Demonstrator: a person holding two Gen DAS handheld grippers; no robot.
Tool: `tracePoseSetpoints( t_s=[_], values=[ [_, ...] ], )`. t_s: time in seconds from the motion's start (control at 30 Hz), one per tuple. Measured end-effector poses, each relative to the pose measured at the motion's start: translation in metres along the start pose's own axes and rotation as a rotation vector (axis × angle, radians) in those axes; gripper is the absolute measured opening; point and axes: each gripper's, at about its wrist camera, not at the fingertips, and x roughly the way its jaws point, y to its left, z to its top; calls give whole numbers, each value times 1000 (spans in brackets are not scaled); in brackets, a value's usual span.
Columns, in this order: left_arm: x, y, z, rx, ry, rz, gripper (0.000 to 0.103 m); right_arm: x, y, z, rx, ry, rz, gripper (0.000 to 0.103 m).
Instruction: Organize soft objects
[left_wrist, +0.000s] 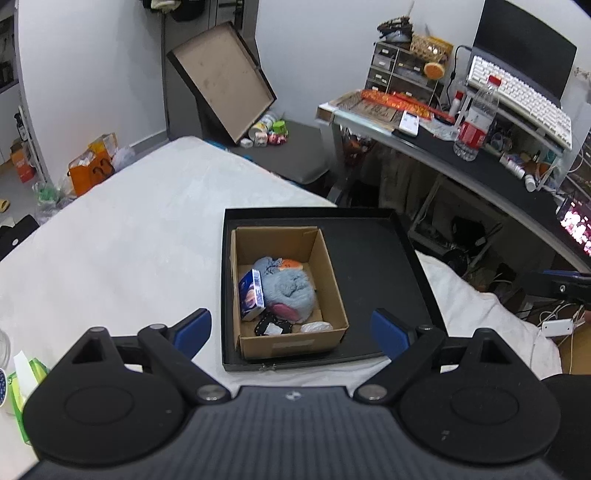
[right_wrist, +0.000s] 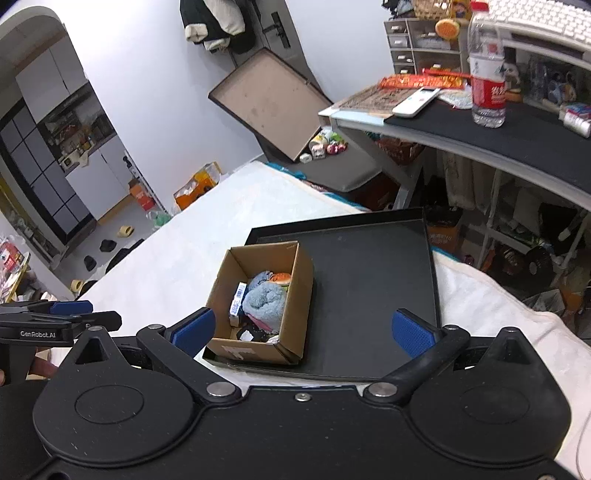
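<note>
My left claw (left_wrist: 291, 328): wide, empty.
My right claw (right_wrist: 303, 328): wide, empty.
Count: one cardboard box (left_wrist: 328, 295) in one black tray (left_wrist: 373, 266), at bed (left_wrist: 122, 236) edge.

Both wrist views angled down from above the bed, left squarely facing the cardboard box (left_wrist: 286, 291) in the black tray (left_wrist: 373, 266), right obliquely from its right (right_wrist: 258, 295), sharing box, tray (right_wrist: 369, 280), desk.

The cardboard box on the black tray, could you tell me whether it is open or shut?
Open: the cardboard box has no flaps over its top, and a blue plush toy shows inside.
</note>
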Motion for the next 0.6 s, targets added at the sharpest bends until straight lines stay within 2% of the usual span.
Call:
tracePoseSetpoints(
  t_s=[0.6],
  values=[
    [-59, -21, -22, 11, -108, 17, 93, -59, 24, -29, 22, -102, -137, 103]
  ],
)
